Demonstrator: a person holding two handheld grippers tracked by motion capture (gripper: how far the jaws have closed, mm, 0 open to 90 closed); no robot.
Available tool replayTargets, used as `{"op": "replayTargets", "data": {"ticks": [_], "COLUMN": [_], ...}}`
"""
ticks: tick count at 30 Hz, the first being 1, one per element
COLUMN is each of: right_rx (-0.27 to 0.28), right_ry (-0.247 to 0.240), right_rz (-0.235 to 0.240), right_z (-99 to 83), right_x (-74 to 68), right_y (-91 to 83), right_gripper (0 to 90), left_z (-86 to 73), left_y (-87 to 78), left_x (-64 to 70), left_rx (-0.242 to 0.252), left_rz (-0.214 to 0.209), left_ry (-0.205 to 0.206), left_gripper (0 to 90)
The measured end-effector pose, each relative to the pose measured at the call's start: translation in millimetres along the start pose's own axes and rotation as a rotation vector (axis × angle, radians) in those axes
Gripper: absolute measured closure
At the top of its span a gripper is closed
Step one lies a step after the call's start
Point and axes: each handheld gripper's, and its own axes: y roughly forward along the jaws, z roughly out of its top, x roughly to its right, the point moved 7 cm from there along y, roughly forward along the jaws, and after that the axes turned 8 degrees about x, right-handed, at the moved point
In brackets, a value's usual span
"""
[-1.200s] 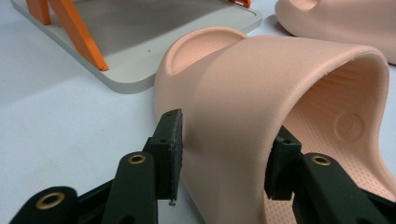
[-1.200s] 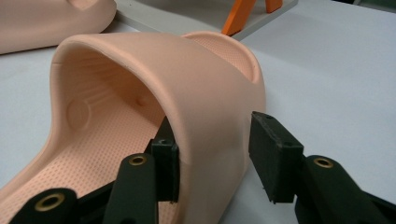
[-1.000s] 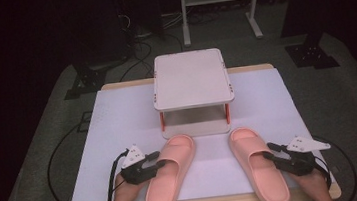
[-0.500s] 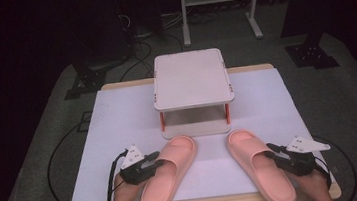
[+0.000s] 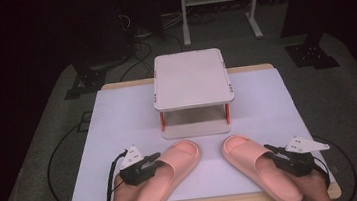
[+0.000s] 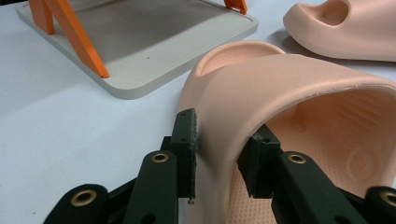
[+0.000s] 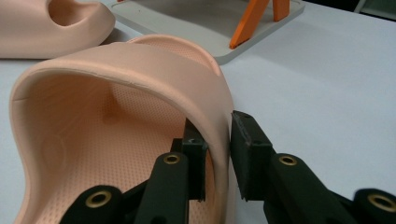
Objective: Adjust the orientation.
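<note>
Slippers: left slipper [image 6: 299, 107] pinched by left gripper [image 6: 222, 154], right slipper [image 7: 140, 93] by right gripper [image 7: 217, 154]

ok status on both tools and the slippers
Left tool clamped on left slipper strap. Right tool clamped on right slipper strap. Rack ahead, path clear.

The counter [image 5: 118, 117] has a pale wooden edge and a white sheet over nearly all its top; a small two-tier rack [image 5: 190, 79] with orange legs stands at the far middle; in front of it lie two pink slippers, the left slipper [image 5: 167, 179] and the right slipper [image 5: 259, 170], toes angled inward, well apart.
</note>
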Motion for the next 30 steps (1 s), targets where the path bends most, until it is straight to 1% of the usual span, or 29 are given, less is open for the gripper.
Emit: {"op": "replayTargets", "data": {"ticks": [1, 5, 9, 11, 13, 14, 17, 24, 30], "right_rx": [0.006, 0.020, 0.028, 0.031, 0.031, 0.032, 0.036, 0.047, 0.049], "right_ry": [0.008, 0.012, 0.015, 0.025, 0.029, 0.034, 0.051, 0.058, 0.061], "right_rz": [0.004, 0.005, 0.008, 0.010, 0.005, 0.001, 0.006, 0.013, 0.016], "right_z": [1.4, 3.7, 5.5, 6.6, 7.5, 8.2, 10.0, 15.1, 17.3], "right_x": [-1.4, -2.9, -3.5, -4.0, -3.8, -3.8, -5.0, -9.7, -12.6], "right_y": [-0.1, -0.7, -1.4, -1.8, -2.0, -2.0, -2.2, -1.6, -0.5], "right_gripper": [76.8, 78.6, 79.3, 79.4, 79.4, 79.4, 79.4, 79.4, 79.8], "left_z": [0.6, 1.1, 1.9, 2.6, 3.5, 4.1, 5.3, 9.1, 13.4], "left_y": [-0.3, -1.8, -3.9, -5.3, -6.6, -7.1, -8.4, -11.2, -13.2], "left_x": [0.4, -0.3, -0.9, -0.6, -0.2, -0.6, -0.7, 0.4, 1.1], "left_rx": [0.004, 0.013, 0.022, 0.026, 0.033, 0.035, 0.040, 0.047, 0.069], "left_rz": [-0.001, -0.006, -0.015, -0.023, -0.021, -0.022, -0.025, -0.029, -0.033], "left_ry": [-0.001, -0.014, -0.024, -0.032, -0.038, -0.032, -0.040, -0.040, -0.044], "left_gripper": [69.4, 69.5, 69.7, 70.6, 70.6, 70.5, 70.5, 70.5, 70.6]}}
